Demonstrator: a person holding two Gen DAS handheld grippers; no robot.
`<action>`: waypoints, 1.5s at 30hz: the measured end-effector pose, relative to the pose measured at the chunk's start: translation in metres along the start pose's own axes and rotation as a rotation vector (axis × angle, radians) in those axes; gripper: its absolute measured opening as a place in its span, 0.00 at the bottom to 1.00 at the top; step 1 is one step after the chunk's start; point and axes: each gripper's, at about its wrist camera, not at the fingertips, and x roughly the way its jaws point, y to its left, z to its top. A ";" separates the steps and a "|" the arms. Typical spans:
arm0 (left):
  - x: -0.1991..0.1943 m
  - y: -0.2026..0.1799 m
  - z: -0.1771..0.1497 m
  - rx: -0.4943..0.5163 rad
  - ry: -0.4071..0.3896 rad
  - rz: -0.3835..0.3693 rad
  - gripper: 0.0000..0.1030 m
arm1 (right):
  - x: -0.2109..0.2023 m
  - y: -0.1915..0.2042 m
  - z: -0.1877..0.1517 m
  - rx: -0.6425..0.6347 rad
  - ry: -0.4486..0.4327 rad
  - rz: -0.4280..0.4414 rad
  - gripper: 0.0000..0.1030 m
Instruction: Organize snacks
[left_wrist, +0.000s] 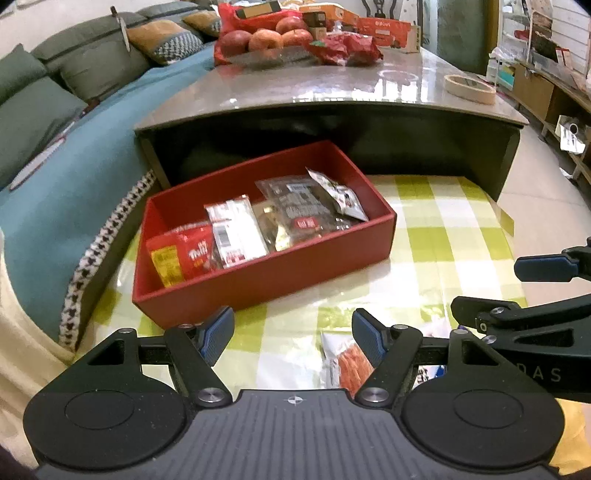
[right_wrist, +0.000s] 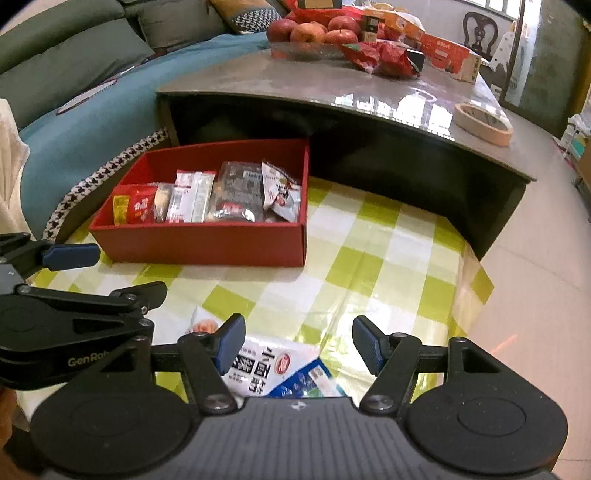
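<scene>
your red box (left_wrist: 258, 273) sits on the checked cloth (left_wrist: 443, 240), tucked partly under the grey table (left_wrist: 332, 88), and it is already fairly full. from its left end you have a red packet (left_wrist: 184, 258), a white packet (left_wrist: 236, 232), a gold one that is mostly hidden, a dark packet (left_wrist: 299, 210) and a small white pack (left_wrist: 340, 195) leaning at the right end. so most of the sorting looks done.

what is left lies close in front of you. from the right wrist view, a white packet with blue print (right_wrist: 284, 369) rests on the cloth, below and between your right gripper's (right_wrist: 299, 343) blue pads, with another pale wrapper (right_wrist: 203, 325) just beside it to the left. the left wrist view shows a wrapper with an orange picture (left_wrist: 347, 362) under your left gripper (left_wrist: 293, 336); it may be one of those same two, i cannot tell.

both grippers are spread wide apart and carry nothing. neither pad touches a packet yet.

judging by this, you have two loose snacks to lift into the box, and there is little floor space left in it, so they will likely have to stand on edge or lie on top. the apples (left_wrist: 266, 37) and red bags (left_wrist: 347, 48) on the table top may or may not be part of your job; the pictures do not say.
</scene>
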 end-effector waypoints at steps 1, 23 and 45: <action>0.000 0.000 -0.002 0.001 0.003 -0.001 0.74 | 0.000 0.001 -0.001 0.002 0.004 -0.001 0.68; 0.025 0.003 -0.029 -0.045 0.108 -0.069 0.76 | 0.031 -0.013 -0.035 0.154 0.166 0.009 0.73; 0.042 0.009 -0.022 -0.075 0.133 -0.131 0.77 | 0.080 -0.019 -0.055 0.167 0.284 -0.022 0.79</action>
